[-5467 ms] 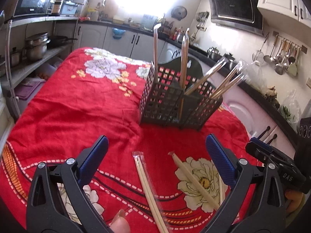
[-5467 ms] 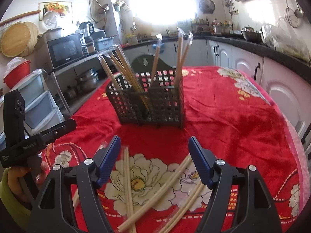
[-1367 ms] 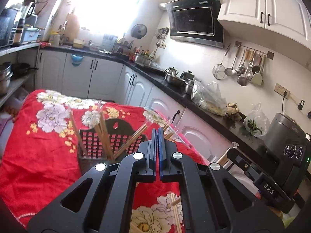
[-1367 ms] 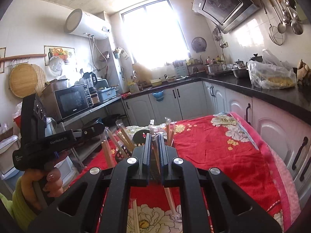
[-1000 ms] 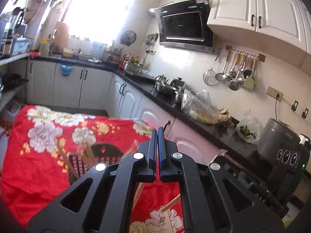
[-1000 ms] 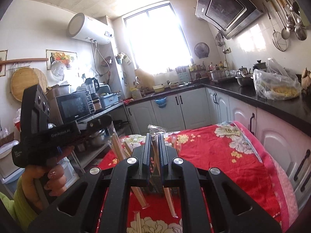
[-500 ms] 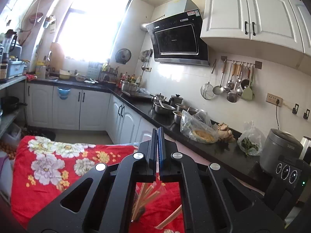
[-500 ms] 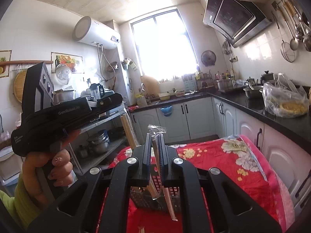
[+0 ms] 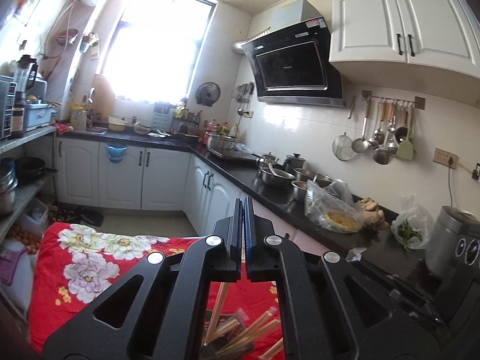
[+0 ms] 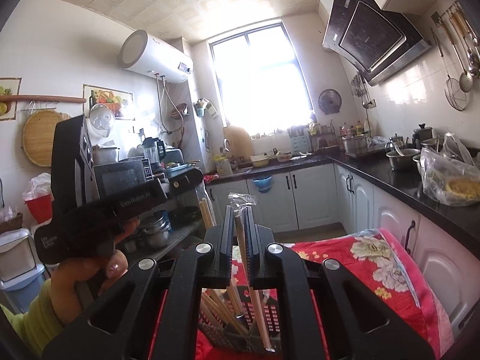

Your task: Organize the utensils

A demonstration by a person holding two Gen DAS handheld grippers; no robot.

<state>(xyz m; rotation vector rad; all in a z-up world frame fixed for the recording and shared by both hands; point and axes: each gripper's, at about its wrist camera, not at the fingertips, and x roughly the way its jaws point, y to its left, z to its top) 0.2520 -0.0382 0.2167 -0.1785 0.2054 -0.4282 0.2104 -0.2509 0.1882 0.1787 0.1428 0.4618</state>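
Right wrist view: I see my right tool (image 10: pixel 239 225) clamped tight on a wrapped pair of chopsticks (image 10: pixel 250 273), which hangs tilted down.
Below it: the dark utensil basket (image 10: pixel 240 324), chopsticks already leaning inside.
Table: red floral cloth (image 10: pixel 372 264) under the basket.
Left tool (image 9: pixel 243 225): jaws fully together; whether it grips anything I cannot tell.
My left hand (image 10: pixel 87 267): wrapped around that tool's handle.

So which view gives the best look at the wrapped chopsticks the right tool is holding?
The right wrist view: the wrapped chopsticks run upright between the right tool, wrapper tip above. The left wrist view shows only other chopsticks below.
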